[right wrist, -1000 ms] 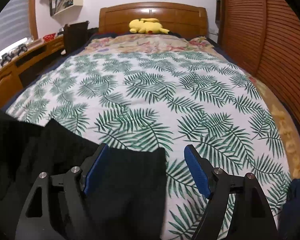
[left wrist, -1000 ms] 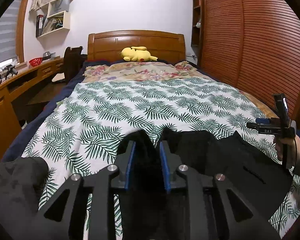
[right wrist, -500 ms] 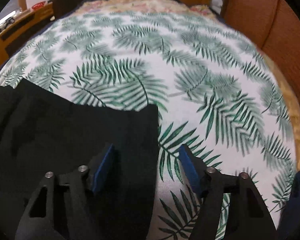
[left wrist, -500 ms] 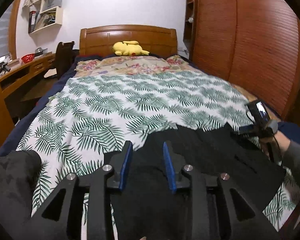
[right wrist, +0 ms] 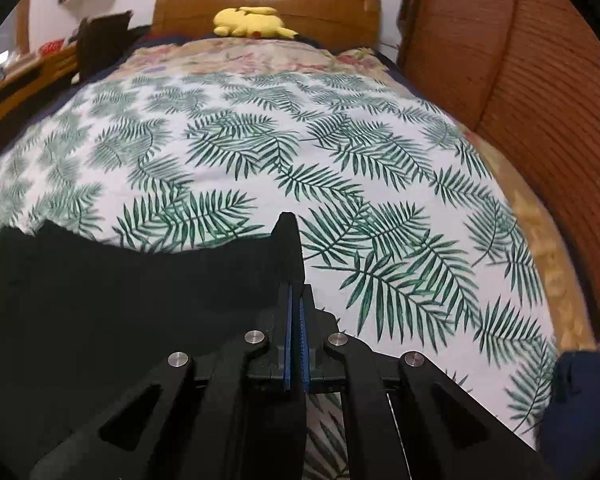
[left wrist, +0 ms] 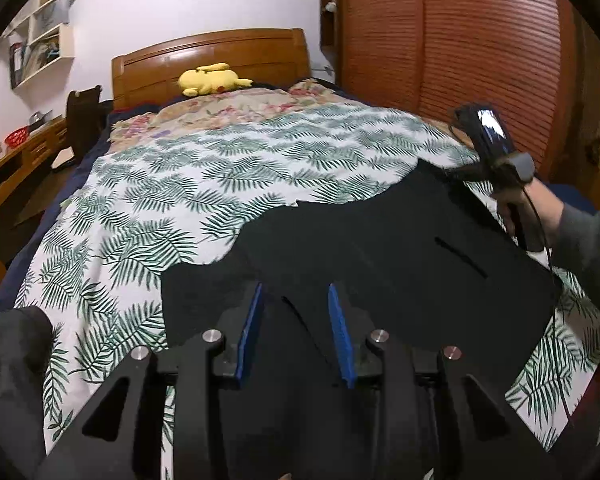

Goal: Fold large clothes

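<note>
mostly palm-leaf bedspread (right wrist: 340,168), black garment (left wrist: 380,248), wooden headboard (right wrist: 268,0), louvred wardrobe (left wrist: 480,40)

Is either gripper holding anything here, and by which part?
The right gripper is shut on the black garment at its far right corner. The left gripper stands open over the cloth, gripping nothing.

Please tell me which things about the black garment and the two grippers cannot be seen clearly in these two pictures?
- Black garment, left wrist view: its near part is hidden behind the left gripper, so its kind stays unclear.
- Right gripper, right wrist view: shut at the garment's corner; black fingers against black cloth hide how much cloth is pinched.
- Dark bundle, left wrist view: cut off by the edge.
</note>
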The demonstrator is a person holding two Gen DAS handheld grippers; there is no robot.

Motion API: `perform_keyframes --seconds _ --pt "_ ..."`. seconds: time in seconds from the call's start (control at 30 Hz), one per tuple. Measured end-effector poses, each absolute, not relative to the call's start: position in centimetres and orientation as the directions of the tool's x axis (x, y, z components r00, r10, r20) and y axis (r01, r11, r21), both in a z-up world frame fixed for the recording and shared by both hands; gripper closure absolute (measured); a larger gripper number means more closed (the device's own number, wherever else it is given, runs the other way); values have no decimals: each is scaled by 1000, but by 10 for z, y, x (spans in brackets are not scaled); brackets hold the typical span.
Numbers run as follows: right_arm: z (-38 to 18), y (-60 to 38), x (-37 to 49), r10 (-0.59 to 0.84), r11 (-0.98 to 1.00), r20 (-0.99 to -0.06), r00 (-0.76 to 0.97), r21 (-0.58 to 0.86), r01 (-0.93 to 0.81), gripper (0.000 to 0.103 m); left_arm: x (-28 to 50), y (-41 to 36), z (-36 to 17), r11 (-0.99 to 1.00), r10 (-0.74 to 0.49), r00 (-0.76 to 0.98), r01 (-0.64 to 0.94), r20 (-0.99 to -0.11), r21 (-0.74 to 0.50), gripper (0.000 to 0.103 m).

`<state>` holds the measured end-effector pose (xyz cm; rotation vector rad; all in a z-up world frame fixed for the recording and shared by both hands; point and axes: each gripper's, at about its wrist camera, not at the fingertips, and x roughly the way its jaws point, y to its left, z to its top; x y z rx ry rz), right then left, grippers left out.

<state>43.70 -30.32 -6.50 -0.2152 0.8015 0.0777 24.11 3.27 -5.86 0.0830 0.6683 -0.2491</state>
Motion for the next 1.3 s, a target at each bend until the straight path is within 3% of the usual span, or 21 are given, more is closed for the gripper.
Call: perform_keyframes --seconds 0.07,0.17,0.23,0.3,0.7,1.3 --pt "-55 -299 428 -13 971 -700 714 -179 -158 99 238 28 -60 964 -208 750 265 -628 -3 71" --pt "-42 -294 417 -30 968 -694 719 -201 -153 72 232 21 -61 959 -225 742 282 -631 -11 71" --pt "-31 -288 402 19 963 -689 724 -182 -199 48 228 16 -62 956 -238 736 293 -633 -19 70" --pt "-25 -284 384 56 955 -685 727 -177 -240 41 222 12 -63 952 -251 730 305 -635 -25 70" --pt "-69 -250 258 218 870 -778 589 -119 -479 40 192 -7 -75 933 -295 689 358 -662 -43 70" --pt "-72 -292 198 167 919 -774 611 -102 -380 40 170 -9 -90 935 -281 671 352 -686 -39 69"
